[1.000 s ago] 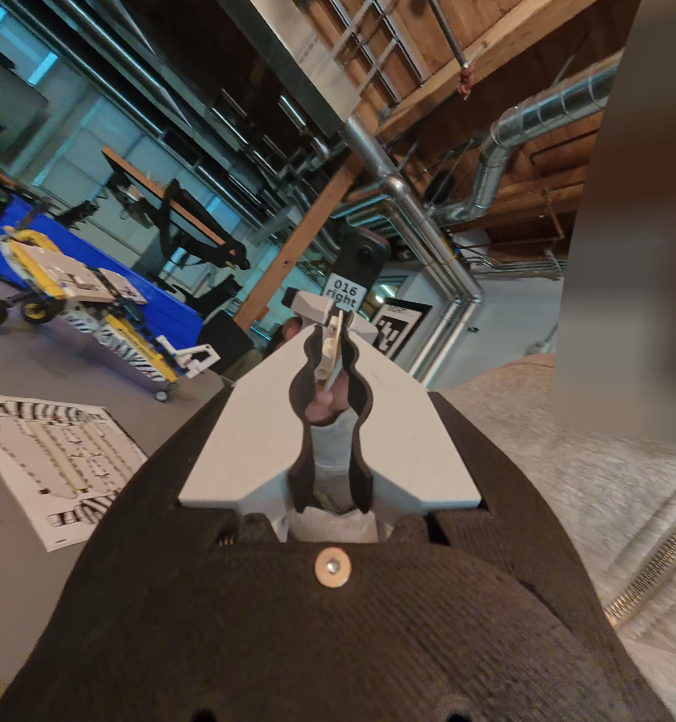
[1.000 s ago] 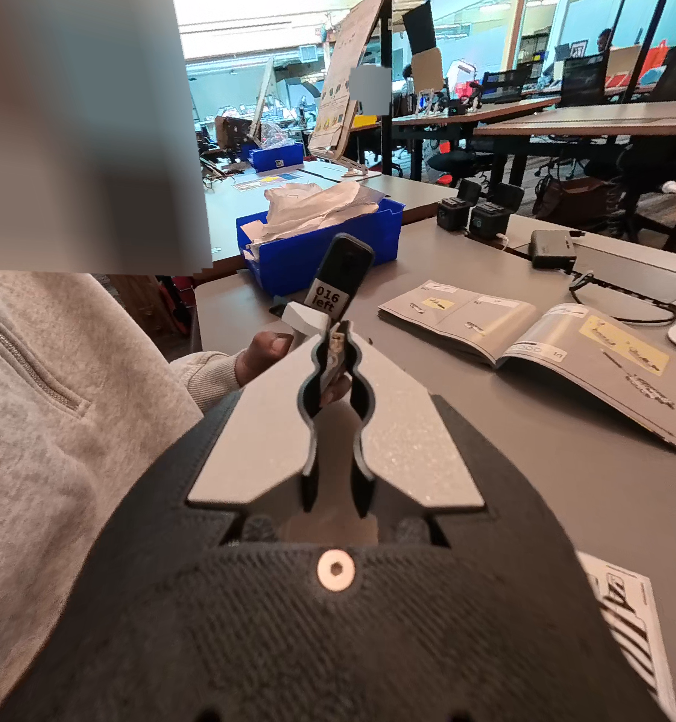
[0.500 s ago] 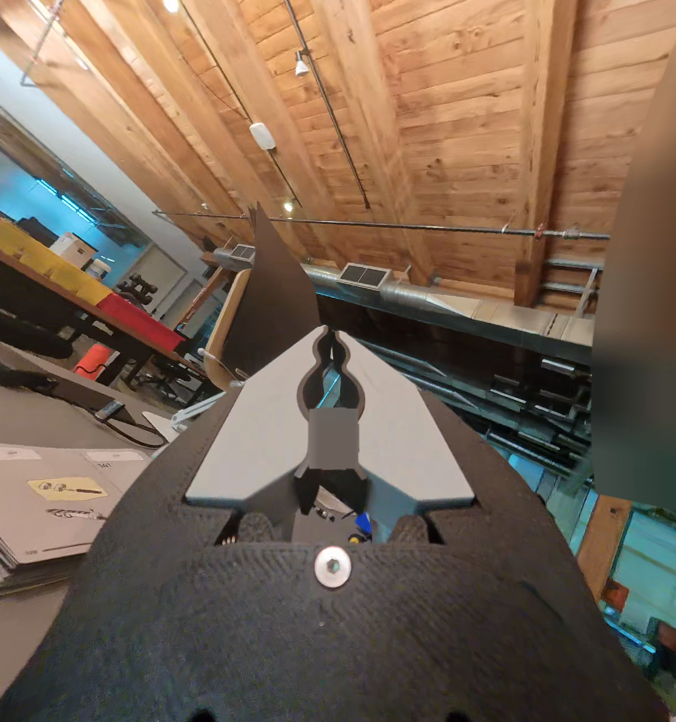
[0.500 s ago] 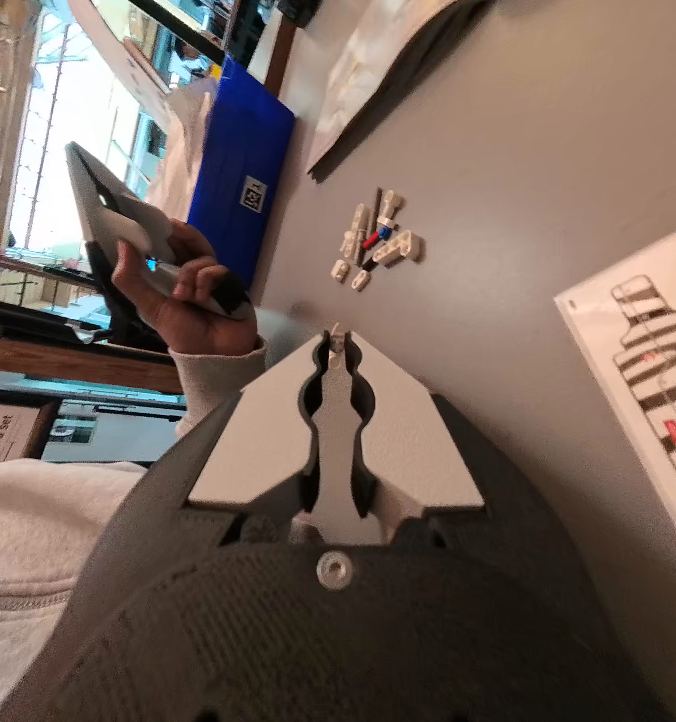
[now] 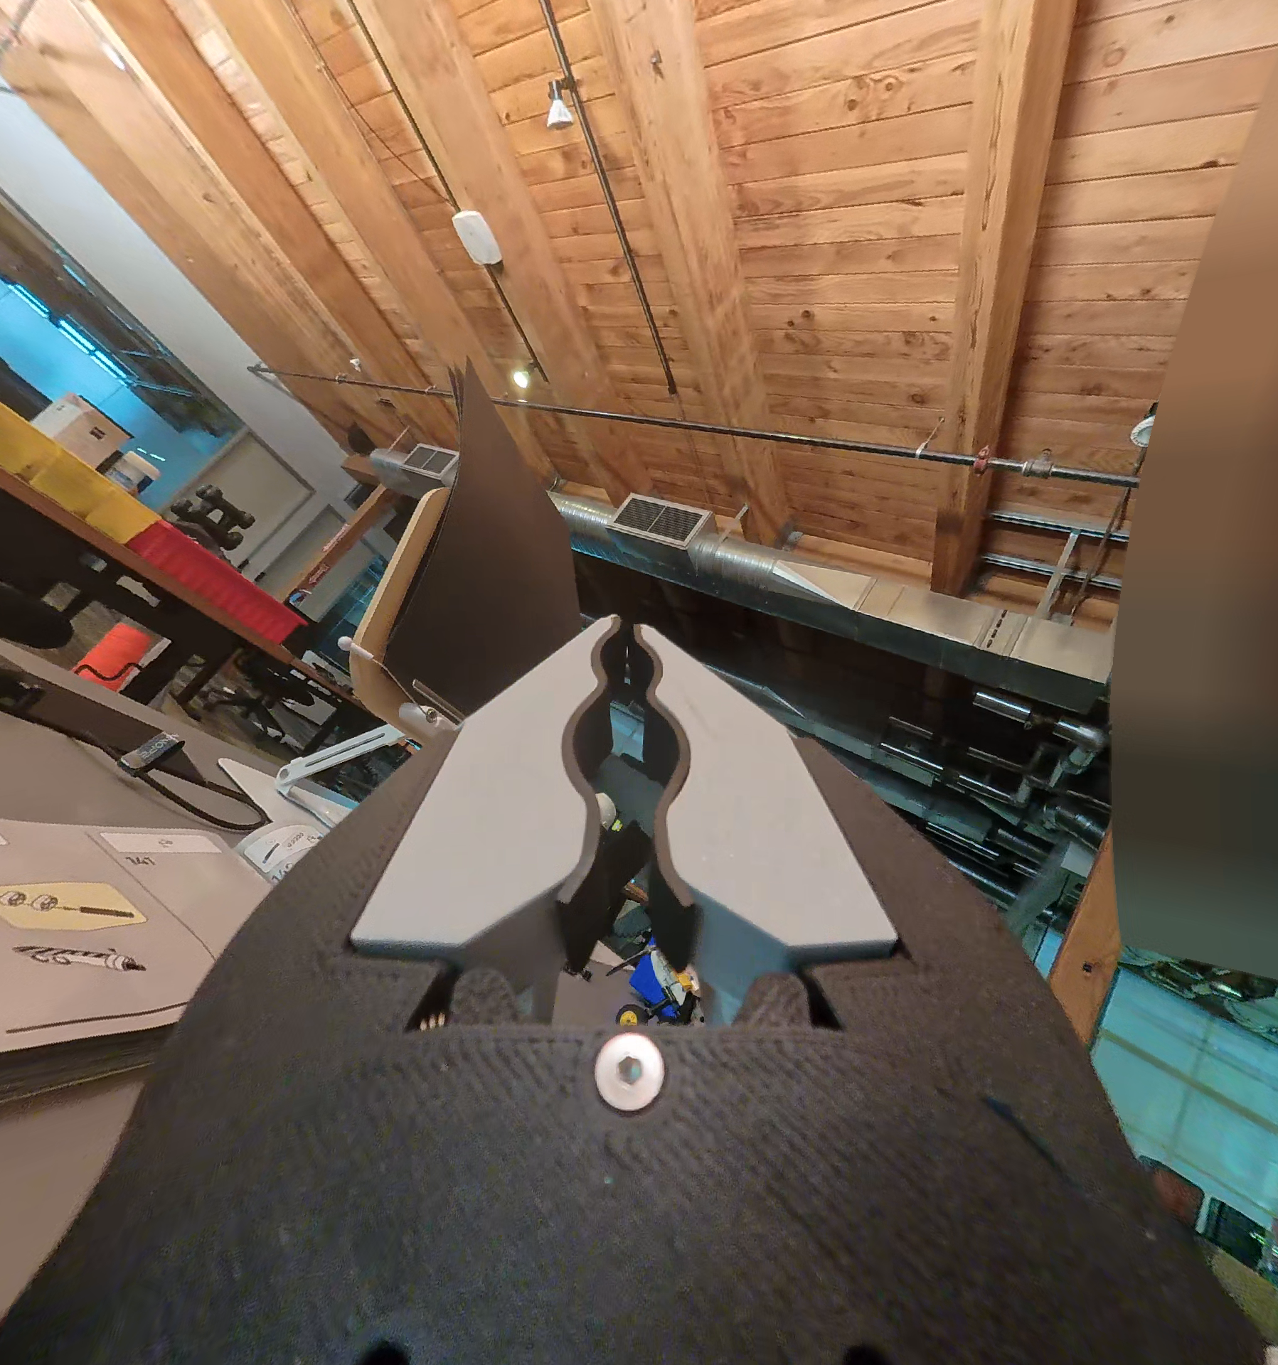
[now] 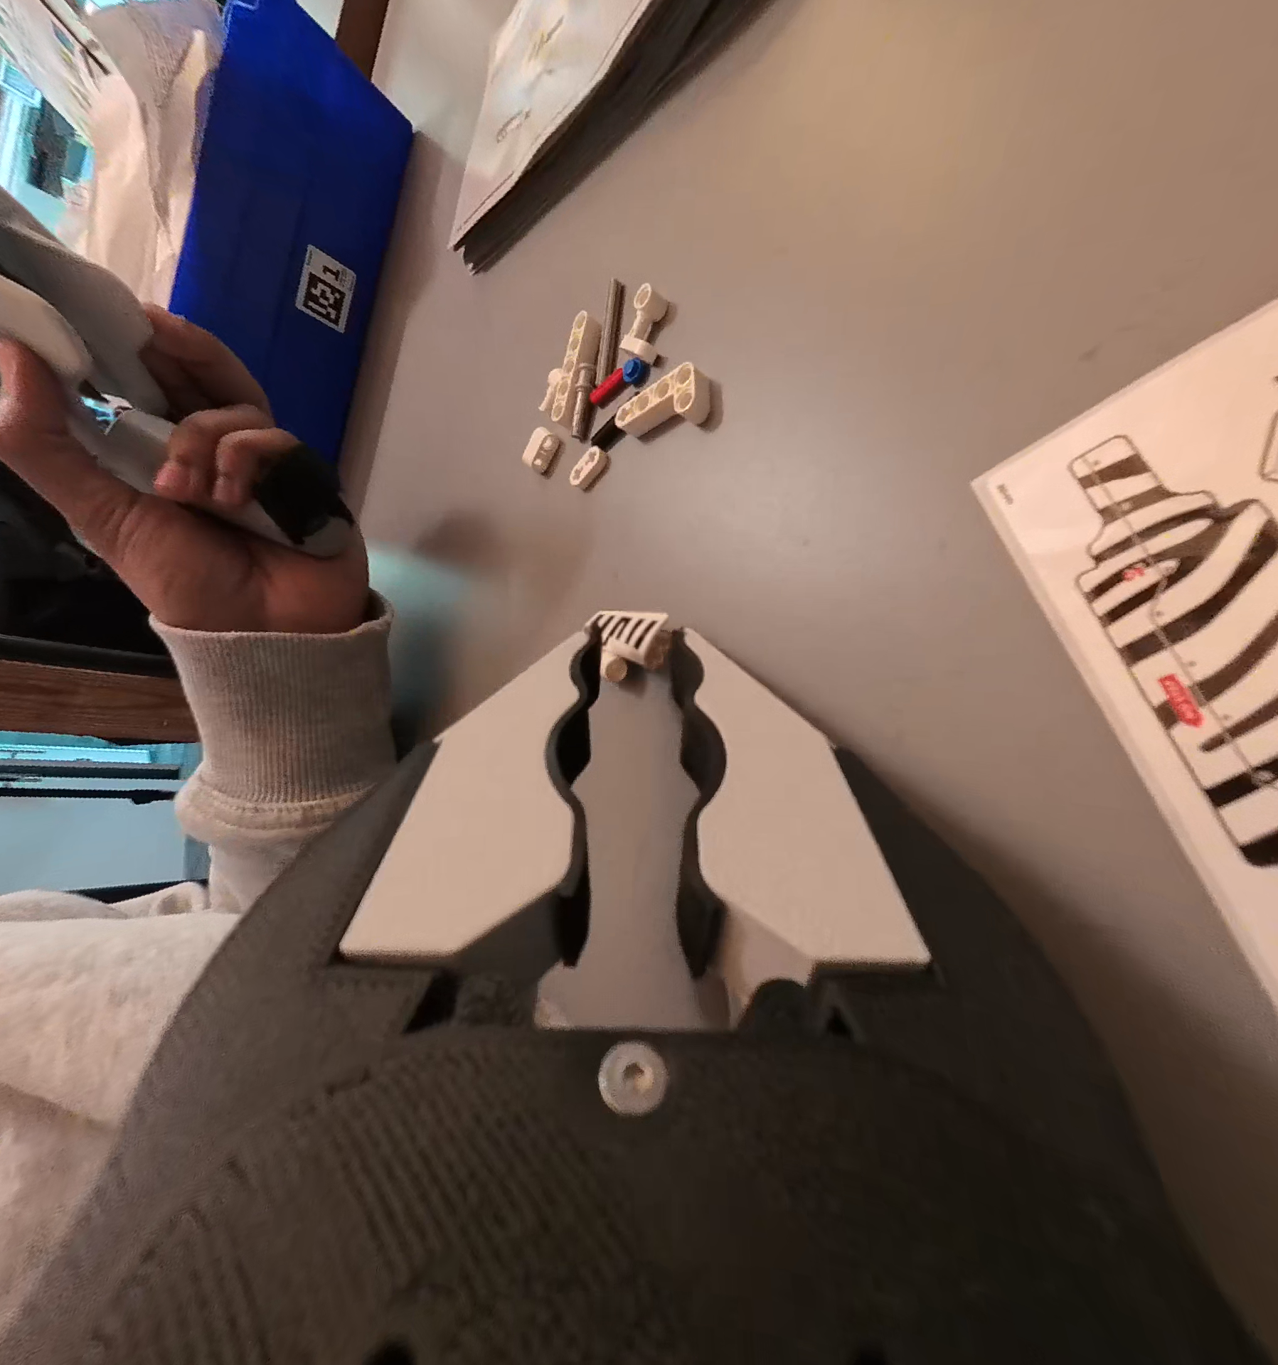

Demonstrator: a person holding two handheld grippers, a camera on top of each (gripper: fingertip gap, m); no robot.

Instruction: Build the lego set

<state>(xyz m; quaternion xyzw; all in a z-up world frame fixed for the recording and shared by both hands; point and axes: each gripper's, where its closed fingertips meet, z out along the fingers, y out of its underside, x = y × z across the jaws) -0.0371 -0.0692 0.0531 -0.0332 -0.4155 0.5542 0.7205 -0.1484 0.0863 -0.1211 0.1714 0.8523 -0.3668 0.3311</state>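
Progress, judged from these views: mid-build. A yellow, white and blue wheeled model [image 5: 658, 993] shows only as a sliver through the gap at the base of the left gripper's fingers, so some assembly is done; how much cannot be told. Loose parts not yet fitted lie on the grey table [image 6: 879, 517], so steps remain.

Right gripper [image 6: 630, 650]: jaws drawn in on a small white piece with black stripes [image 6: 628, 635], pinched at the very fingertips. A short pale peg pokes out of it toward the camera. It is held just above or at the table; contact cannot be told.

Left gripper [image 5: 624, 635]: tilted up toward the wooden ceiling, jaws nearly together at the tips, nothing visible between them. The right wrist view shows a hand [image 6: 177, 473] gripping its handle, raised off the table at the left.

Parts pile [image 6: 613, 384]: roughly 9 pieces, well ahead of the right gripper. White beams and connectors, a grey axle, 1 red pin, 1 blue pin, 1 black pin, mostly touching.

Nearby: sticker sheet [image 6: 1175, 628] with zebra stripes at right, blue bin [image 6: 288, 185] at upper left, manual [image 6: 584, 111] just beyond the pile.
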